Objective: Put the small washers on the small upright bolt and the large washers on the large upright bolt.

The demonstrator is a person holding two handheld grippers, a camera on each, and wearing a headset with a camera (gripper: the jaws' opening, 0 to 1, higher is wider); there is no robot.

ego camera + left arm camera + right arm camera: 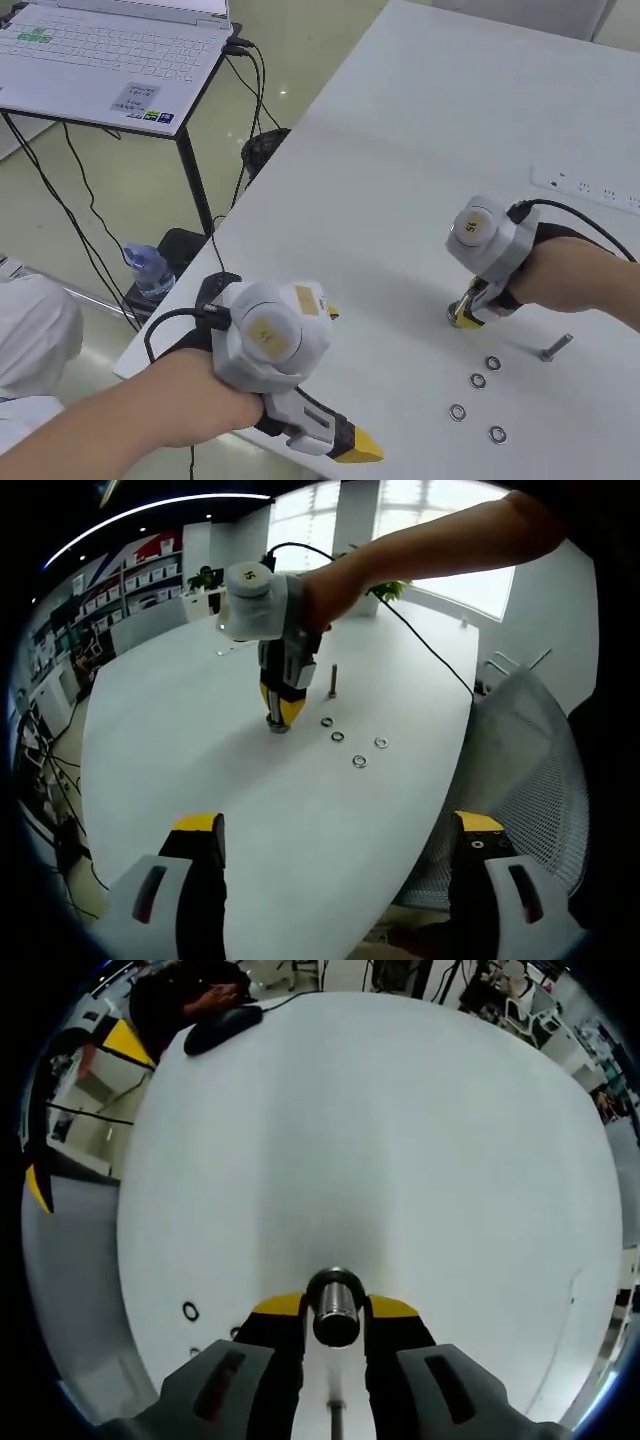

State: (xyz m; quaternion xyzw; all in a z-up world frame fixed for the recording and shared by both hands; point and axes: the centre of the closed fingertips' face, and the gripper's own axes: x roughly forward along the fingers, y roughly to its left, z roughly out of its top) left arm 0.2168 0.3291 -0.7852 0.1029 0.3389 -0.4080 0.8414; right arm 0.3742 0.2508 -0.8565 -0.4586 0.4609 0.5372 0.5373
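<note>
At far left of the head view: an open laptop [100, 45] on a black stand, with a clear water bottle [148, 268] on the floor below it.

Left gripper [355, 445] is at the near edge of the white, matte tabletop [420, 150]. In its own view the yellow-tipped jaws stand wide apart with nothing between them, well apart from all task parts.

Right gripper [465, 318] points tip-down at the tabletop, jaws clamped on the large bolt [335, 1310]. The right gripper view shows the bolt end-on between the yellow tips: a dark metal cylinder, round, with a brighter rim. In the left gripper view its lower end appears to rest on the tabletop under the right gripper.

Four washers [478, 381] lie flat just right of the right gripper, near it but not touching. They are thin, silvery metal rings in a loose cluster, none touching another. The two nearer the person look slightly larger, but I cannot tell for certain.

Small bolt [555, 347] is just right of the washers. It is slim and grey metal, and stands upright on the tabletop in the left gripper view.

A white power strip [590, 188] lies at the far right.
</note>
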